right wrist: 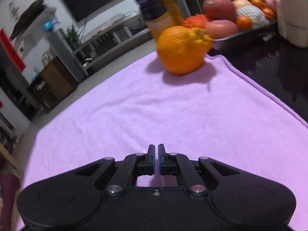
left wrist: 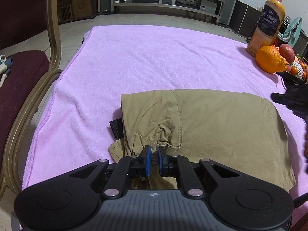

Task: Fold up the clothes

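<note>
One khaki garment (left wrist: 202, 127) lies folded, wrinkled, on pink towel (left wrist: 144, 57).

Folded trousers (left wrist: 202, 132) lie on towel (left wrist: 146, 57), near edge, at 6 o'clock. Big citrus fruit (left wrist: 270, 60) on towel's corner at 2 o'clock, juice bottle (left wrist: 267, 23) just behind it, fruit tray (right wrist: 240, 17) beside. Chair (left wrist: 23, 80) at 9 o'clock, off the towel.

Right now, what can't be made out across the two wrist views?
- Khaki garment: near edge hidden behind the left gripper body, left wrist view; grip on the cloth unclear.
- Black strap: mostly tucked under the garment, left wrist view.
- Right gripper: only a dark blurred edge in the left wrist view; garment absent from the right wrist view.
- Juice bottle: motion-blurred, top cut off, right wrist view.
</note>
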`<state>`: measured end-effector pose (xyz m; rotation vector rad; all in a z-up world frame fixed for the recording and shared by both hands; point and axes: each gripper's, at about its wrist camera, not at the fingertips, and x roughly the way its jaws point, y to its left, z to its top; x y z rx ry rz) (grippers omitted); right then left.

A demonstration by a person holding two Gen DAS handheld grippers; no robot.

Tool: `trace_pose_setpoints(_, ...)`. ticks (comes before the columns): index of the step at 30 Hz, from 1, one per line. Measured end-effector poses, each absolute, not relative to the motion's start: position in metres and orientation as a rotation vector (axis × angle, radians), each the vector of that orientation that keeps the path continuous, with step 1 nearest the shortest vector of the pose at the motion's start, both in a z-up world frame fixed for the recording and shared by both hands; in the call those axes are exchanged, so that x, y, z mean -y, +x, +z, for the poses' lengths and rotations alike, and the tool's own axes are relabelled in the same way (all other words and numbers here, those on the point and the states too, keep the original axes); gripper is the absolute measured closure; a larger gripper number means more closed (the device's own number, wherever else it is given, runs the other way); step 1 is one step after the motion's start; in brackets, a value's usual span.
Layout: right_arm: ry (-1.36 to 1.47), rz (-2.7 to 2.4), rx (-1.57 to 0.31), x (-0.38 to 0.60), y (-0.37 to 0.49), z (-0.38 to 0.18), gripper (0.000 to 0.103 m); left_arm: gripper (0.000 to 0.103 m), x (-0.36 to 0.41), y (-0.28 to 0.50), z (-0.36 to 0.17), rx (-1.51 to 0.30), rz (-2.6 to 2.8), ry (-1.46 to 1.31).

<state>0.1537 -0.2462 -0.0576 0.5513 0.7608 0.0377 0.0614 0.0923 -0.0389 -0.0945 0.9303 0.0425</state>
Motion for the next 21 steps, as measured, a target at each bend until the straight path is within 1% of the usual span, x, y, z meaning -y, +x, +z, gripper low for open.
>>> trace_pose_setpoints(3, 0.577, 0.126, -0.806, 0.244, 0.131, -0.040, 0.097, 0.093, -0.093, 0.053, -0.032, -0.906, 0.047, -0.096)
trace_pose_setpoints(5, 0.544, 0.206, -0.819, 0.233, 0.112, -0.024, 0.090, 0.093, -0.094, 0.037, -0.019, -0.859, 0.044, -0.101)
trace_pose_setpoints(7, 0.494, 0.286, -0.813, 0.223, 0.092, -0.010, 0.085, 0.093, -0.094, 0.020, -0.008, -0.807, 0.034, -0.103)
trace_pose_setpoints(9, 0.438, 0.360, -0.798, 0.211, 0.077, -0.002, 0.085, 0.093, -0.091, 0.004, -0.005, -0.776, 0.021, -0.096)
trace_pose_setpoints(12, 0.345, 0.439, -0.799, 0.190, 0.069, -0.005, 0.085, 0.093, -0.082, -0.002, -0.018, -0.822, 0.024, -0.055)
trace_pose_setpoints(15, 0.209, 0.460, -0.844, 0.164, 0.073, -0.021, 0.085, 0.092, -0.076, -0.001, -0.036, -0.880, 0.041, 0.002)
trace_pose_setpoints(17, 0.137, 0.456, -0.896, 0.156, 0.071, -0.033, 0.085, 0.091, -0.072, -0.002, -0.043, -0.907, 0.046, 0.034)
trace_pose_setpoints(21, 0.071, 0.451, -1.005, 0.164, 0.048, -0.036, 0.085, 0.091, -0.068, -0.017, -0.041, -0.926, 0.035, 0.066)
